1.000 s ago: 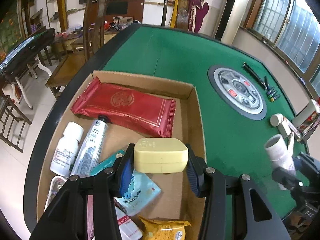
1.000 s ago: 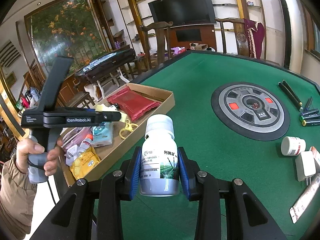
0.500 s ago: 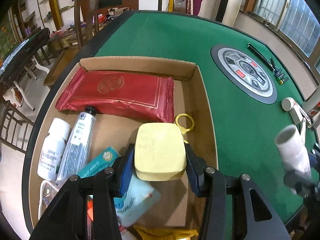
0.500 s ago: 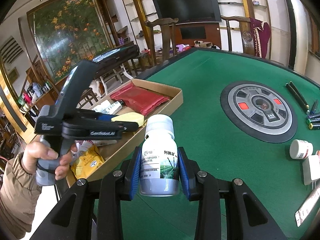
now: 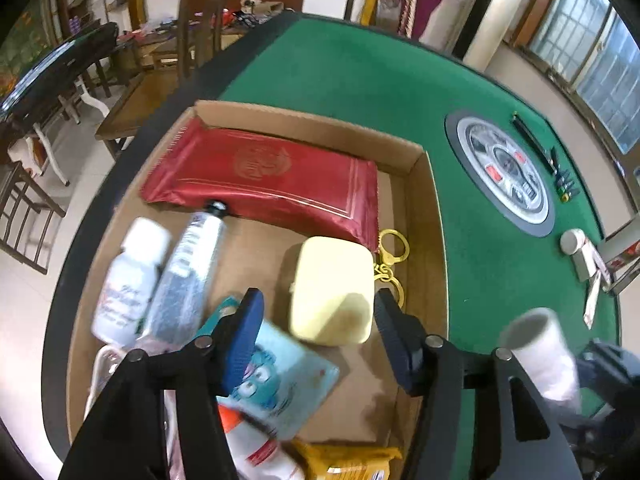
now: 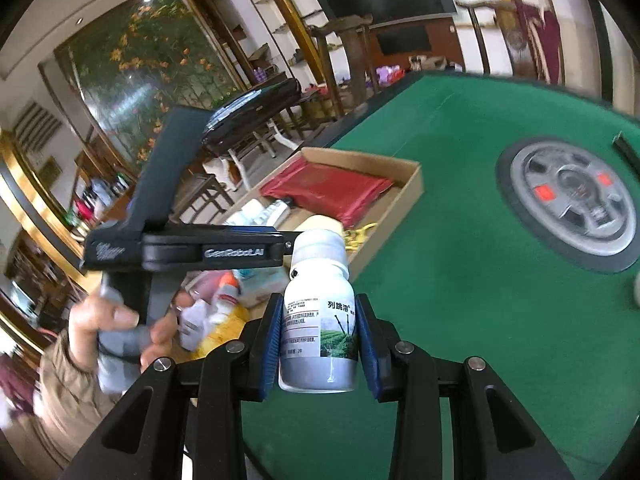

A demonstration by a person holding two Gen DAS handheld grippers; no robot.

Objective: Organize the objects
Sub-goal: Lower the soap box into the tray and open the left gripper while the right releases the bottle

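A pale yellow case (image 5: 330,290) with a yellow key ring lies on the floor of the cardboard box (image 5: 434,220), below a red pouch (image 5: 268,178). My left gripper (image 5: 318,336) is open, its blue pads apart on either side of the case's near end, and holds nothing. My right gripper (image 6: 318,340) is shut on a white labelled bottle (image 6: 318,312) and holds it upright over the green table, near the box's right wall. That bottle shows blurred in the left wrist view (image 5: 540,348).
The box also holds a white bottle (image 5: 128,280), a tube (image 5: 188,272), a blue cartoon packet (image 5: 276,376) and a yellow packet (image 5: 348,464). On the green felt (image 5: 360,80) are a round centre panel (image 5: 504,172), pens (image 5: 560,176) and a small jar (image 5: 572,240).
My left gripper opened and let the yellow case drop onto the box floor. My right gripper with the bottle moved closer to the box.
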